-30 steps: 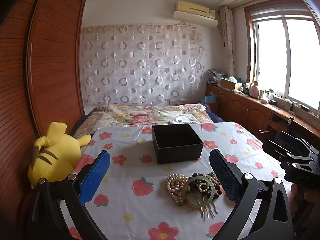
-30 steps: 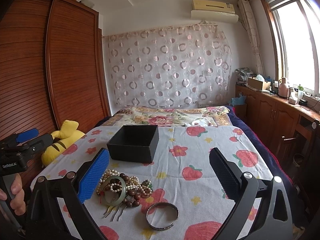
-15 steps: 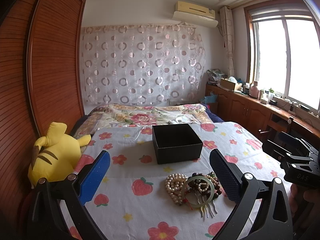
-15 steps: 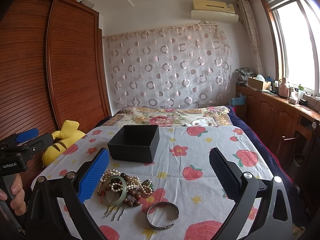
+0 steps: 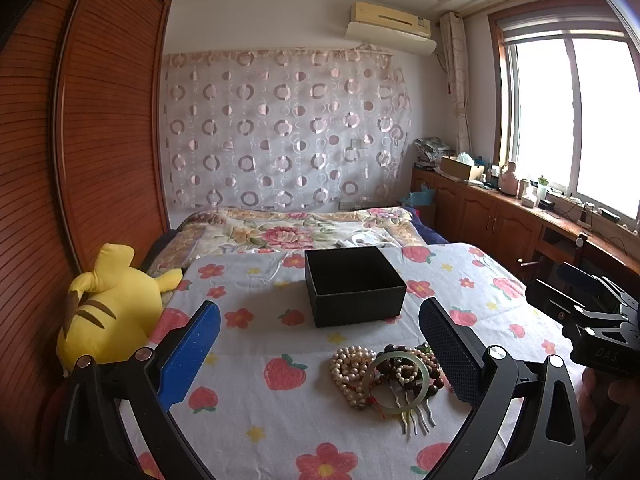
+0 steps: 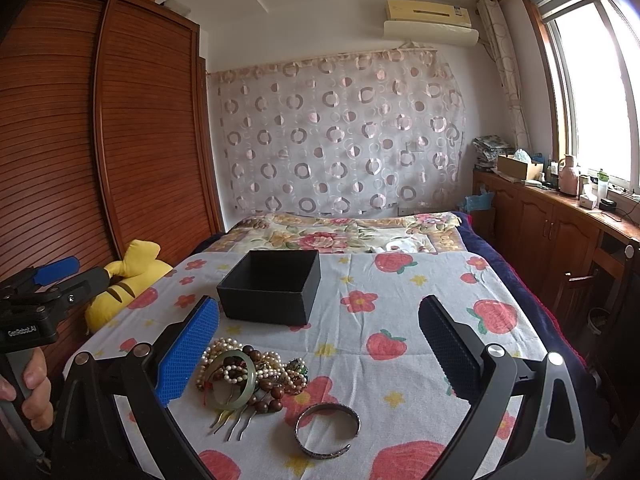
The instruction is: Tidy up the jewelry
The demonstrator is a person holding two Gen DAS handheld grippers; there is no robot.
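An open black box (image 5: 352, 286) (image 6: 272, 288) stands on the flowered cloth. In front of it lies a jewelry pile (image 5: 384, 372) (image 6: 252, 376): pearl strands, brown beads, a green jade bangle (image 5: 396, 384) (image 6: 236, 380) and a metal hair comb (image 6: 234, 422). A silver cuff bracelet (image 6: 328, 430) lies apart, to the pile's right. My left gripper (image 5: 320, 356) is open and empty, above the cloth before the pile. My right gripper (image 6: 320, 352) is open and empty, with the pile by its left finger.
A yellow plush toy (image 5: 108, 308) lies at the cloth's left edge by the wooden wardrobe (image 5: 80, 140). A floral quilt (image 5: 296, 232) lies behind the box. Wooden cabinets (image 6: 560, 224) with clutter run under the window on the right.
Both grippers have crept slightly forward; the box and jewelry sit a touch lower in view. Nothing was picked up or moved.
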